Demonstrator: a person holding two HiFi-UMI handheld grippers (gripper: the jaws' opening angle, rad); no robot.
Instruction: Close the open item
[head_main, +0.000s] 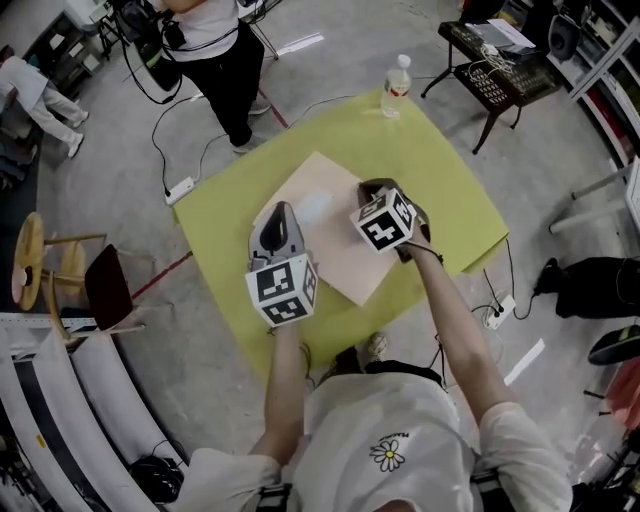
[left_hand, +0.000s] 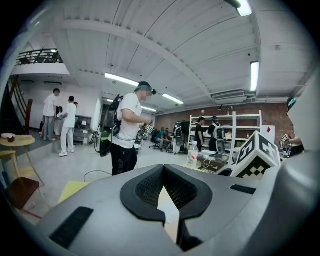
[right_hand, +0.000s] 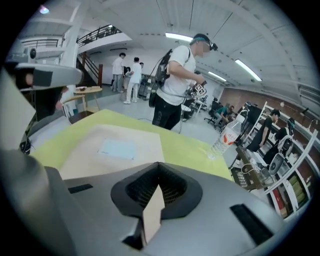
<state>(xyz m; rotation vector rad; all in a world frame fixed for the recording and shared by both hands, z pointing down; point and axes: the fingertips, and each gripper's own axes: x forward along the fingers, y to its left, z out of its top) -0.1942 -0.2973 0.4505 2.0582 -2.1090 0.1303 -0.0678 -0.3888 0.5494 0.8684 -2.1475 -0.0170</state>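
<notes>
**Head view.** A yellow-green square mat (head_main: 440, 180) lies on a grey concrete floor (head_main: 120, 140). On its middle rests the task's thing, a flat beige rectangular folder (head_main: 335, 255) with a pale blue label (head_main: 315, 207). It lies flat, with no flap raised. The left gripper (head_main: 282, 208) and right gripper (head_main: 372, 188) hang over the folder, side by side and apart. A clear plastic water bottle (head_main: 396, 86) stands upright at the mat's far corner. A black folding stand (head_main: 495, 65) is off the mat beyond it. A round wooden stool (head_main: 35, 260) and a dark red chair (head_main: 108, 285) stand well to the left. A bystander in a white shirt (head_main: 215, 50) stands near the mat's far edge.

**Left gripper view.** The left gripper's (left_hand: 163, 167) jaws meet tip to tip with nothing gripped. Beyond them is an open hall with ceiling strip lights (left_hand: 255, 75), white metal shelving (left_hand: 227, 132) and several people.

**Right gripper view.** The right gripper's (right_hand: 159, 165) jaws are fully together and empty. Ahead and below lie the folder (right_hand: 90, 155), its label (right_hand: 116, 148) and the bottle (right_hand: 225, 137).
</notes>
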